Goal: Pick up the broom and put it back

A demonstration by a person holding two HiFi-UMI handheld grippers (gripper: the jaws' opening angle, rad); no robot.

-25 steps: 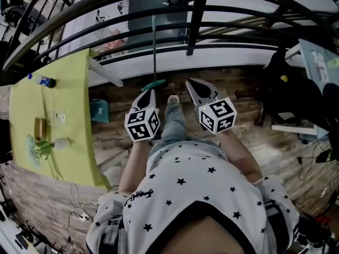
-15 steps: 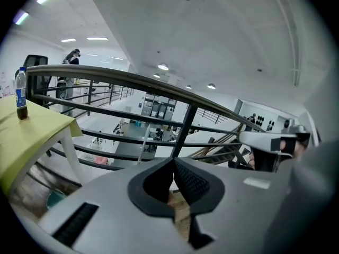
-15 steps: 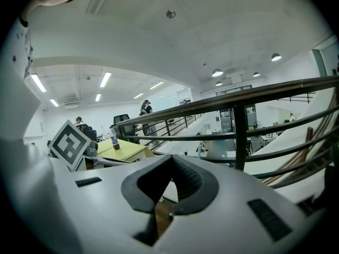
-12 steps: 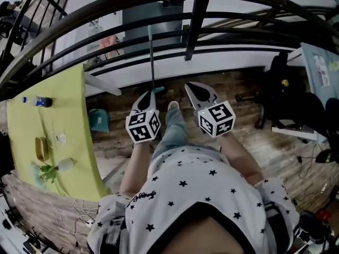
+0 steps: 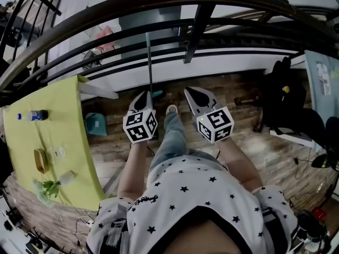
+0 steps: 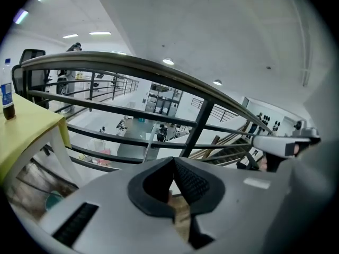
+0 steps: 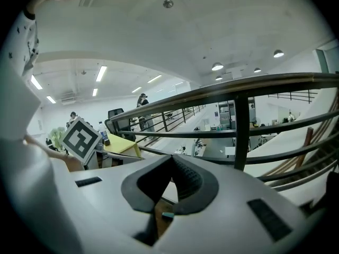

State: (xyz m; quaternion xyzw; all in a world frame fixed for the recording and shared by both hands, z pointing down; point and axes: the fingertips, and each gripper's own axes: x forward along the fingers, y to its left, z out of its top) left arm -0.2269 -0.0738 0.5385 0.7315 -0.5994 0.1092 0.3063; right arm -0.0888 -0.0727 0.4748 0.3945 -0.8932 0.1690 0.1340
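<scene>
Your left gripper (image 5: 143, 96) and right gripper (image 5: 193, 92) both have their jaws shut on nothing. The broom (image 5: 150, 62) leans upright against the railing (image 5: 195, 30), just ahead. Reach with shut jaws and you'll likely knock the handle sideways, toppling it.

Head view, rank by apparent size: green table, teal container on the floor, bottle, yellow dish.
1. green table, by far the largest
2. teal container; it sits lower, farther from the camera, so it may really be bigger than it looks
3. bottle and yellow dish: these look alike, so I won't rank them
</scene>
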